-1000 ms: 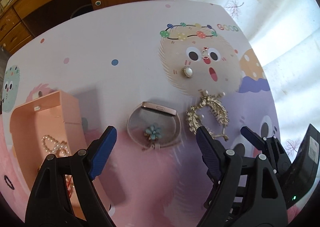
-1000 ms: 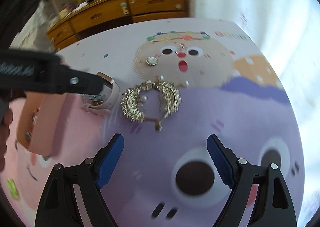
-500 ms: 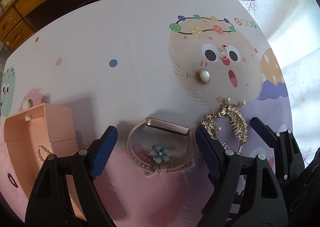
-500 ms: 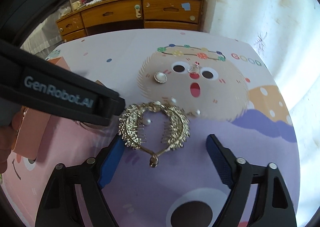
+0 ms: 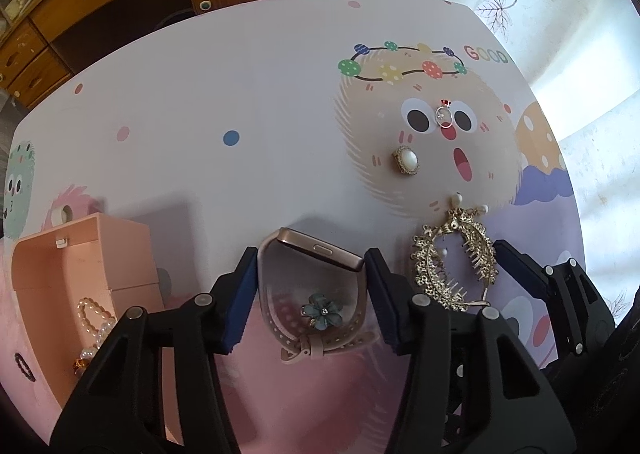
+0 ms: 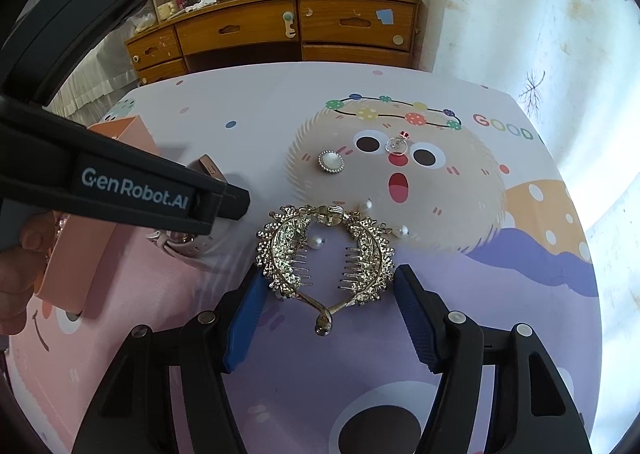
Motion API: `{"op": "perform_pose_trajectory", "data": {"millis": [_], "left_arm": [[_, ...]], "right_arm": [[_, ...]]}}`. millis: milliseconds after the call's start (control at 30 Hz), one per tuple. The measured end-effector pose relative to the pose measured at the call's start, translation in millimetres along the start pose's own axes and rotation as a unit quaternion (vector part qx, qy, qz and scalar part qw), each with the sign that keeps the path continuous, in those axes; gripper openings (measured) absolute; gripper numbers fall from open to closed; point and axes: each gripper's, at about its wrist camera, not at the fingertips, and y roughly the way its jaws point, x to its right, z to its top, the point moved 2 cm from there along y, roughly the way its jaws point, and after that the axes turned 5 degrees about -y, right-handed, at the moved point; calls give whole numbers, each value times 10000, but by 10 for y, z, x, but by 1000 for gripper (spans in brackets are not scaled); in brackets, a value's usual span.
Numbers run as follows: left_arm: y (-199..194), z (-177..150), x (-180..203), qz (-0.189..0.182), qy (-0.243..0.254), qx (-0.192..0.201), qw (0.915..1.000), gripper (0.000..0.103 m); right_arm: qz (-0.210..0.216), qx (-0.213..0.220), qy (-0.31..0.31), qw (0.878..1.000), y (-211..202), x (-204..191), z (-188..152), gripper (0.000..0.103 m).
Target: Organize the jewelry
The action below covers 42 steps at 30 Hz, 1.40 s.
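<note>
A pink-strap watch (image 5: 316,286) with a blue flower charm (image 5: 322,311) lies on the table between the open fingers of my left gripper (image 5: 310,274); both pads flank its strap. A gold hair comb (image 6: 326,256) with pearls lies between the open fingers of my right gripper (image 6: 328,286); it also shows in the left wrist view (image 5: 454,260). A pearl brooch (image 6: 331,162) and a small ring (image 6: 396,145) lie farther back on the printed face. A pink open box (image 5: 76,274) at the left holds a pearl bracelet (image 5: 94,320).
The table carries a cartoon-print cloth (image 6: 460,334). A wooden drawer cabinet (image 6: 280,30) stands behind the table. A pale wall (image 6: 540,14) is at the right. The left gripper's body (image 6: 120,182) crosses the left of the right wrist view.
Both grippers have come down and forward. The left fingers now flank the watch and have narrowed; the right fingers now flank the hair comb.
</note>
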Motion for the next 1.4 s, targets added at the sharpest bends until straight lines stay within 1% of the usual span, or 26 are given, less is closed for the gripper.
{"op": "perform_pose_trajectory", "data": {"millis": [167, 233, 267, 300, 333, 400, 500, 567, 633, 667, 700, 733, 767, 800, 900, 967, 1033, 1067, 1133, 1233, 1267, 1333, 1367, 1400], "left_arm": [[-169, -9, -59, -21, -65, 96, 9999, 50], [-285, -17, -84, -68, -127, 133, 9998, 50], [-349, -26, -100, -86, -161, 169, 9997, 50], [-413, -30, -112, -101, -190, 205, 9996, 50], [-470, -39, -126, -106, -211, 239, 9994, 50], [-614, -68, -158, -106, -270, 332, 9990, 50], [-838, -113, -158, -156, -377, 485, 9980, 50], [-1008, -184, -213, -201, -432, 584, 9972, 50], [-1173, -259, -240, -211, -474, 664, 9964, 50], [-1254, -305, -253, -196, -491, 696, 9962, 50], [-1326, -344, -283, -189, -508, 719, 9959, 50], [-1398, -396, -300, -183, -539, 743, 9956, 50], [-1465, -449, -315, -172, -582, 761, 9952, 50], [-1531, -504, -333, -167, -636, 783, 9948, 50], [-1709, -668, -428, -128, -831, 838, 9929, 50], [-1802, -770, -496, -80, -944, 860, 9918, 50], [-1877, -865, -568, -12, -1031, 881, 9908, 50], [-1913, -913, -608, 37, -1073, 895, 9902, 50], [-1957, -985, -681, 139, -1145, 910, 9892, 50], [-2010, -1098, -830, 254, -1321, 906, 9868, 50], [-2030, -1143, -888, 279, -1402, 900, 9856, 50], [-2045, -1214, -986, 302, -1530, 887, 9838, 50], [-2054, -1250, -1036, 307, -1581, 874, 9831, 50], [-2050, -1265, -1066, 324, -1613, 864, 9826, 50]], "right_arm": [[3, 9, 193, 9998, -134, 44, 9, 65], [22, 49, 254, 9997, -219, 55, 16, 63], [23, 69, 275, 9996, -261, 58, 17, 53], [43, 85, 296, 9995, -308, 61, 16, 33], [80, 38, 335, 9994, -341, 64, 11, 29], [132, 22, 393, 9991, -409, 57, -11, 28], [84, 69, 251, 9996, -503, 22, -38, 28], [139, 153, 214, 9996, -574, 3, -39, 28], [279, 190, 240, 9991, -585, -6, -15, 34], [339, 143, 270, 9990, -565, -12, -3, 45], [398, 104, 312, 9987, -523, -15, 24, 60], [464, 74, 370, 9982, -477, -14, 45, 67], [520, 45, 458, 9976, -441, -22, 57, 76], [529, 35, 515, 9973, -398, -25, 75, 78], [513, -195, 588, 9968, -207, -116, 109, 79], [429, -360, 557, 9969, -103, -189, 115, 79], [251, -300, 486, 9981, -30, -243, 135, 82], [140, -261, 411, 9987, -11, -288, 149, 86], [10, -298, 302, 9991, 59, -348, 167, 87], [-290, -258, 13, 9992, 119, -455, 181, 87], [-313, -204, 5, 9993, 119, -471, 182, 87], [-351, -177, 94, 9992, 128, -467, 183, 86], [-361, -146, 104, 9992, 125, -468, 186, 82], [-350, -102, 95, 9993, 126, -466, 194, 73]]}}
